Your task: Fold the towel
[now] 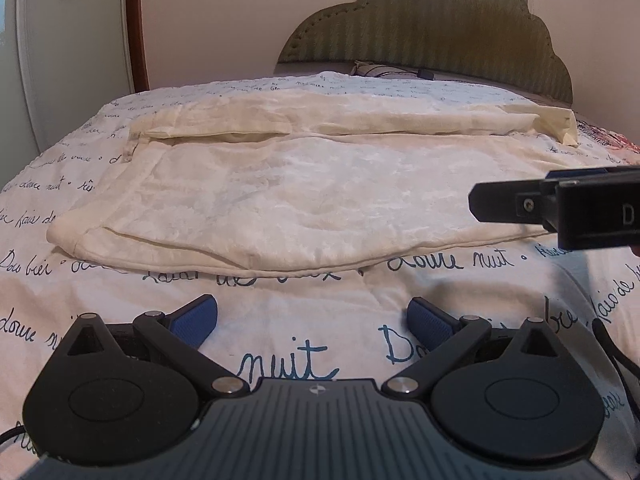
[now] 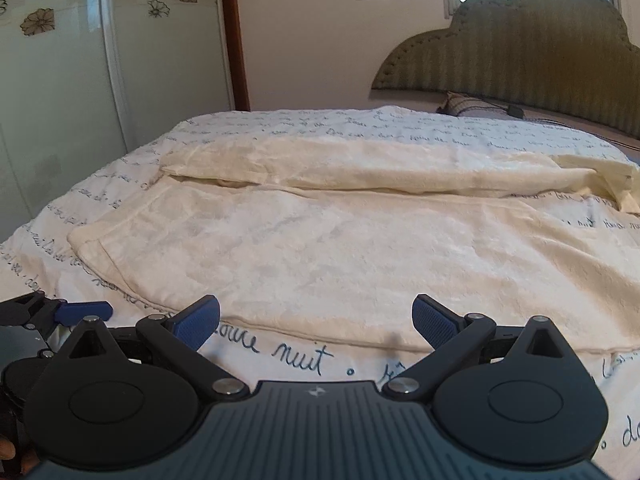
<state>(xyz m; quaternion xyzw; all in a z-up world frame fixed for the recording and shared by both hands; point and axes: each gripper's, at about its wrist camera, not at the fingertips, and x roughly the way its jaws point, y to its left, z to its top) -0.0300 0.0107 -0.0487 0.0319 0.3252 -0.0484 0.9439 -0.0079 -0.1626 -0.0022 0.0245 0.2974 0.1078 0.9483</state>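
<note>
Both grippers stand with jaws spread wide and nothing between the blue pads: the left gripper (image 1: 312, 322) hangs over the printed bedcover (image 1: 288, 356) short of the cloth, and the right gripper (image 2: 316, 320) sits just at the near hem. The towel (image 1: 280, 192), cream and soft-piled, lies spread across the bed in front of the green headboard (image 1: 432, 36). Its far long edge is already turned over toward the middle in a band (image 2: 360, 168), though that band is uneven and bunches at the right end (image 1: 560, 124). The near edge (image 2: 320, 332) lies flat and appears untouched. In my judgement the step in hand is taking the near hem to bring it over. To do it well, each gripper should descend onto the hem near its own corner, pinch only the towel layer and not the bedcover beneath, and lift both sides together at equal height. The left near corner (image 1: 68, 236) shows a doubled seam, a firm place to grip. Uneven pulls would skew the fold.
</note>
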